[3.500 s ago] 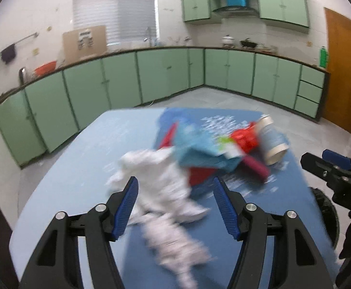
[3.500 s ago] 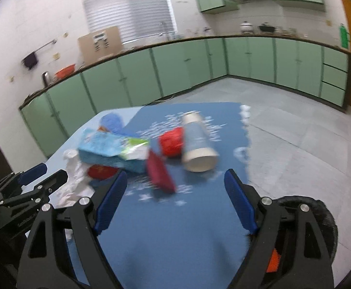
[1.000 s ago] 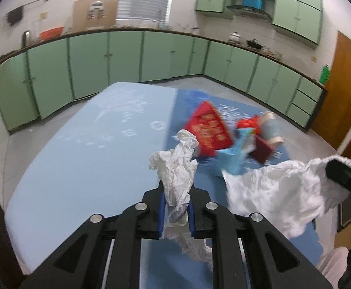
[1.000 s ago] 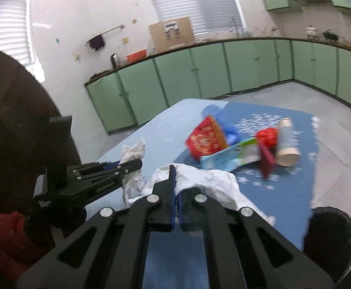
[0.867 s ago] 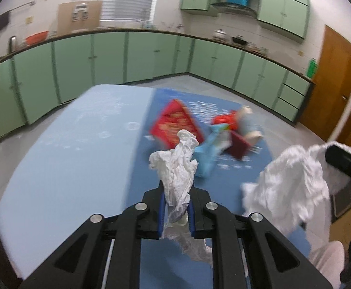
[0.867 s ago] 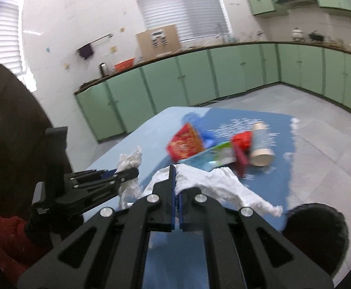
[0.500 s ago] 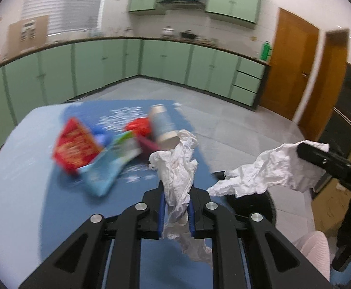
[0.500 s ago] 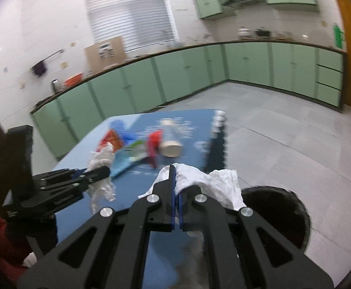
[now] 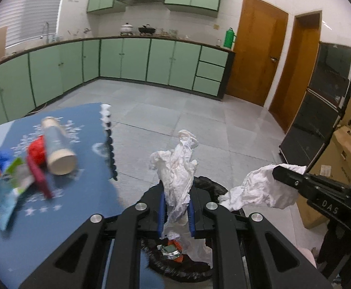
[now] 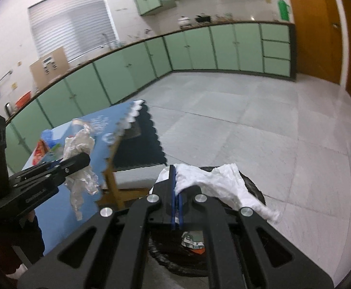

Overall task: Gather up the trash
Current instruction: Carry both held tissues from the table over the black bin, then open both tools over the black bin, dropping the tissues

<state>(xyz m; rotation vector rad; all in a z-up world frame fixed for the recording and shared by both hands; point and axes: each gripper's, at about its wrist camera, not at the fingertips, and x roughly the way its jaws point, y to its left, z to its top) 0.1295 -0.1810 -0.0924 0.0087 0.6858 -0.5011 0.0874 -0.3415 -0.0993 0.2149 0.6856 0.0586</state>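
My left gripper (image 9: 176, 193) is shut on a crumpled white tissue (image 9: 178, 168) that sticks up between its blue pads. My right gripper (image 10: 175, 173) is shut on a second, larger white tissue (image 10: 214, 183) that drapes to the right. Both hang over a black-lined trash bin (image 9: 180, 272) on the floor, with foil and orange scraps (image 10: 192, 239) inside. The right gripper (image 9: 278, 174) with its tissue (image 9: 257, 190) shows at the right of the left wrist view. The left gripper (image 10: 85, 160) and its tissue (image 10: 79, 144) show at the left of the right wrist view.
The blue-covered table (image 9: 55, 204) at the left carries a cardboard tube (image 9: 57, 149), red wrappers (image 9: 37, 151) and a light blue packet (image 9: 2, 204). Green cabinets (image 9: 127, 60) line the far walls. Brown doors (image 9: 255, 55) and a black cabinet (image 9: 320, 101) stand at the right.
Both grippers have swung right, off the table and over the bin, each still holding its tissue. The table's trash has slid to the left edge of the left wrist view.
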